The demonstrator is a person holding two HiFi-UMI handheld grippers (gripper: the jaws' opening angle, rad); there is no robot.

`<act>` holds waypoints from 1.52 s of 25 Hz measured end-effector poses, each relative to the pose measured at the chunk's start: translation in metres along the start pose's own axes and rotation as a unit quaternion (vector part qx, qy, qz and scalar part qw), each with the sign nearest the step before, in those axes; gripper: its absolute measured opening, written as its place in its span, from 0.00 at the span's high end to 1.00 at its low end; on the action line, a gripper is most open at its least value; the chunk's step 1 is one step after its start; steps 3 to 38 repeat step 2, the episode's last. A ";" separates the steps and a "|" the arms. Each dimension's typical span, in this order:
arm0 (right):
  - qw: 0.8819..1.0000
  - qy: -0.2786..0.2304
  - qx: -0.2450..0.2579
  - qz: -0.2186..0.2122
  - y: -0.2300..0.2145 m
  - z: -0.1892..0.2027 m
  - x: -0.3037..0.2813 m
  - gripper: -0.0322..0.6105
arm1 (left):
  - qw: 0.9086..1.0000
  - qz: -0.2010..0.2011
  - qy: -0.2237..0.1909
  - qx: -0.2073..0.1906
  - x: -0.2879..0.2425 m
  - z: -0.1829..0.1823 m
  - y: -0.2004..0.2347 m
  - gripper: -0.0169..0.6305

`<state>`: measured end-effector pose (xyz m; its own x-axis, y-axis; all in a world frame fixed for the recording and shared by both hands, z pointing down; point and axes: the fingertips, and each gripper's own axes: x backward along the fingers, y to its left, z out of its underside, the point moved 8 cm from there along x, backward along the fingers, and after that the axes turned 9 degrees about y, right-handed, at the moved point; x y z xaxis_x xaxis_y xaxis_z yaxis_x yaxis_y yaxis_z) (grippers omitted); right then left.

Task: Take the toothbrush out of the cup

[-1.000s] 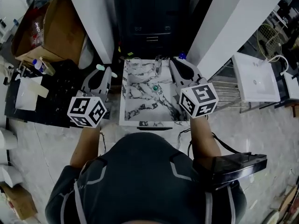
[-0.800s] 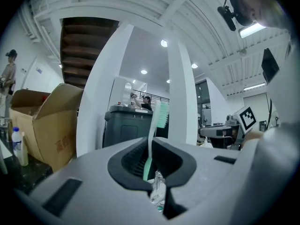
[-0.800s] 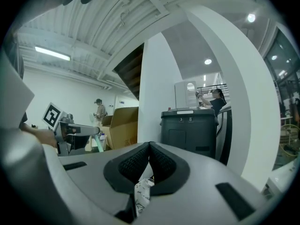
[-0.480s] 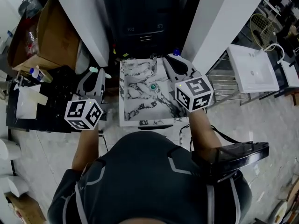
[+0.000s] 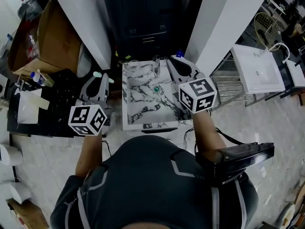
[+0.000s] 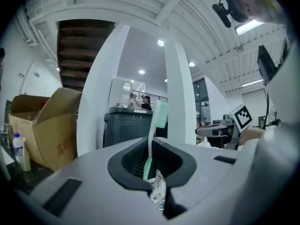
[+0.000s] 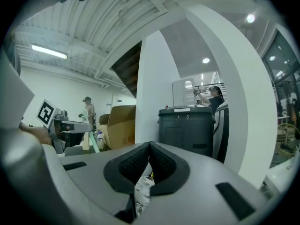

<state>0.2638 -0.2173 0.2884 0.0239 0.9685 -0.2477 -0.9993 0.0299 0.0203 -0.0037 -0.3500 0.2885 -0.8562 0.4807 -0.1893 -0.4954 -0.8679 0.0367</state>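
A toothbrush with a mint green head and a white and green handle stands upright between the pads of my left gripper, which is shut on its handle. From above, my left gripper hangs left of the marble basin with the toothbrush at its tips. A clear glass cup shows through the gap below the left jaws. My right gripper reaches over the basin's far right corner. In its own view the right gripper has its pads together with nothing between them.
A faucet and a green drain plug belong to the basin. A dark bin stands behind it between two white pillars. At the left are a cardboard box and a black counter with bottles. A white sink lies at the right.
Only the head view has shifted a little. Both grippers and the toothbrush keep their places.
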 end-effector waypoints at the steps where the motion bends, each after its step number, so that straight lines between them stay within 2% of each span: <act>1: 1.000 0.000 -0.001 0.000 0.000 0.000 0.000 0.91 | 1.000 0.000 0.000 0.001 0.000 0.000 0.000 0.93; 38: 1.000 0.000 -0.001 0.000 0.000 0.000 -0.001 0.91 | 1.000 0.000 0.001 0.001 0.000 0.001 -0.001 0.93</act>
